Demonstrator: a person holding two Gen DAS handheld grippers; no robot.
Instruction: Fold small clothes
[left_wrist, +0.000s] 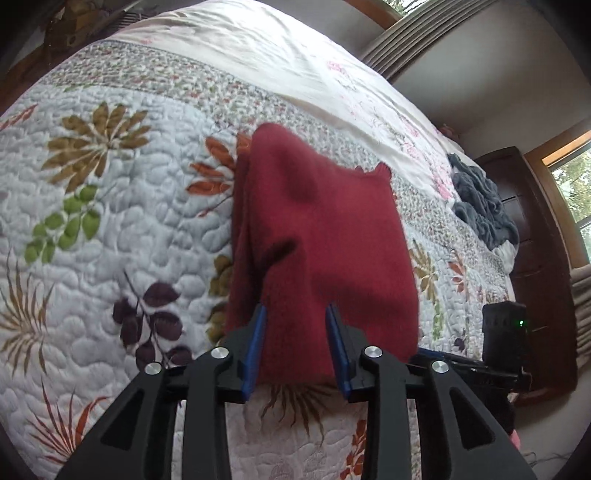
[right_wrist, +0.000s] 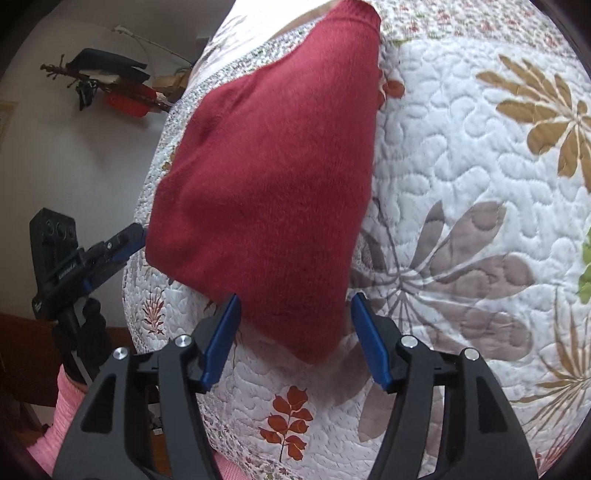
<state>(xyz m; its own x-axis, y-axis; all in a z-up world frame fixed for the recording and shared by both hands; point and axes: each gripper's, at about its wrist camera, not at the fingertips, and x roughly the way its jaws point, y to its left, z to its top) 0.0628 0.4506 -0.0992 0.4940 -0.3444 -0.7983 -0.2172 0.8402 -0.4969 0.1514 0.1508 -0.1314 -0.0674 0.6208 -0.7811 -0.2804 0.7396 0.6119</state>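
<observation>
Left gripper (left_wrist: 295, 314), jaws wide, poised over near edge of red knit garment (left_wrist: 317, 236); right gripper (right_wrist: 293, 306), jaws likewise wide, straddling garment's near corner, nothing clamped by either. Garment flat on floral quilt (left_wrist: 110, 206) of bed, already doubled into a narrow panel running toward 12 o'clock: lengthwise folding apparently done, crosswise fold seemingly left. Grey crumpled clothes (left_wrist: 480, 206) at 2 o'clock, well apart, unfolded.

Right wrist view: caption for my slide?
Open right tongs straddle a corner of the folded red garment on the quilt.
</observation>
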